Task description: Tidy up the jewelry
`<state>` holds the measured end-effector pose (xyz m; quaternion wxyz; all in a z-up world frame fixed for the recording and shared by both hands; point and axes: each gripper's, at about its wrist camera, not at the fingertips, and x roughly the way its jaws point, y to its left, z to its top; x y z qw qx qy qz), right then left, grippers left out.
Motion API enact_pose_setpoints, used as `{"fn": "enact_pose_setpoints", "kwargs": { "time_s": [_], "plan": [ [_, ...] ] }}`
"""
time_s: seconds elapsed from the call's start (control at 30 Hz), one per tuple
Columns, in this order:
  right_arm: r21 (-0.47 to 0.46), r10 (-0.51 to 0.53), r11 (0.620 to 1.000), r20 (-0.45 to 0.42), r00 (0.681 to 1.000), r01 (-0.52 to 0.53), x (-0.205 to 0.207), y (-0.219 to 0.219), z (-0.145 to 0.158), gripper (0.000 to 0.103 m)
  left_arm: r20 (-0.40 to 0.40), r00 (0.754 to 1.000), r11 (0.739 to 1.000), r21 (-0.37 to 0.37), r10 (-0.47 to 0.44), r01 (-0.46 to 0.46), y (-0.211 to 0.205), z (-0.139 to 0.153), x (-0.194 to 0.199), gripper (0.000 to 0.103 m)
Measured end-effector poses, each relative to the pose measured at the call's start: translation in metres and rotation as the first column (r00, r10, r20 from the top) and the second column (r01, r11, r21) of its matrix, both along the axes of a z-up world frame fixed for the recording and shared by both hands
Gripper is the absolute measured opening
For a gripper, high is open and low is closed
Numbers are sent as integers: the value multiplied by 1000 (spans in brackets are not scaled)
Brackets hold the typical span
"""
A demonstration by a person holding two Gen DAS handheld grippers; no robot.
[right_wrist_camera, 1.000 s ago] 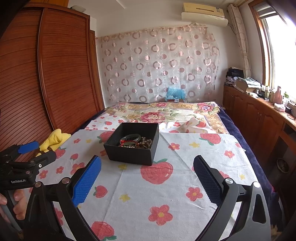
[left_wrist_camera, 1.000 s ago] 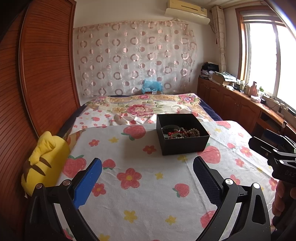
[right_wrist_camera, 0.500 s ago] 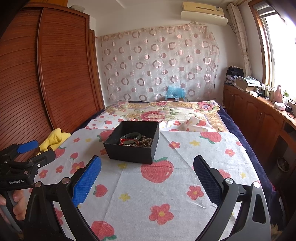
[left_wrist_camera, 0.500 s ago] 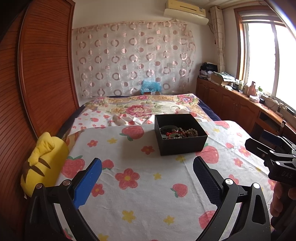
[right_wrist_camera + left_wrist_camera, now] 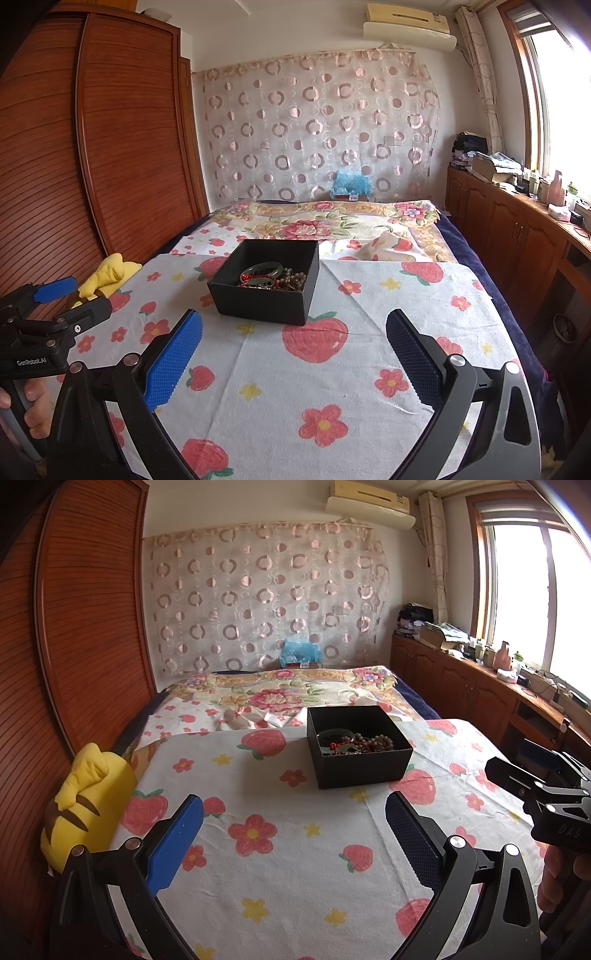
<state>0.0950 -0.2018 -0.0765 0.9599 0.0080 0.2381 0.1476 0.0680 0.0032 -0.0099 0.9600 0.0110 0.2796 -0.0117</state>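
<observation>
Resting on a strawberry-and-flower print cloth (image 5: 295, 867) spread over the near part of a bed, a black open-topped box (image 5: 360, 751) holds the jewelry. Inside it lie a pale green bangle (image 5: 263, 271), a red cord piece (image 5: 258, 282) and strands of brown beads (image 5: 376, 743) — all heaped toward one side of the box, touching one another. The individual pieces beneath the heap cannot be told apart.

Left gripper (image 5: 293, 830): jaws spread wide, nothing between the blue pads, held low over the cloth and well short of the box. In the right wrist view the same tool shows at the left edge, gripped by a hand (image 5: 33, 406).

Right gripper (image 5: 293, 349): jaws likewise wide apart and empty, pointing toward the box from the near side, apart from it. Its body appears at the right edge of the left wrist view, with fingers (image 5: 557, 878) on the handle.

Surroundings — a yellow plush toy (image 5: 85, 805) sits at the cloth's left edge against a wooden louvred wardrobe (image 5: 74, 627). A floral bedspread (image 5: 280, 694) covers the far part of the bed. A circle-patterned curtain (image 5: 266, 602) hangs on the far wall, and a wooden cabinet (image 5: 517, 236) runs under the window on the right, its top cluttered.
</observation>
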Motion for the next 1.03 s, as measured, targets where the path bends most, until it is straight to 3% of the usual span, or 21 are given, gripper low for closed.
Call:
{"fn": "enact_pose_setpoints", "kwargs": {
  "time_s": [1.03],
  "plan": [
    [1, 1, 1000, 1, 1000, -1, 0, 0, 1, 100, 2, 1000, 1000, 0, 0, 0, 1, -2, 0, 95]
  ]
}}
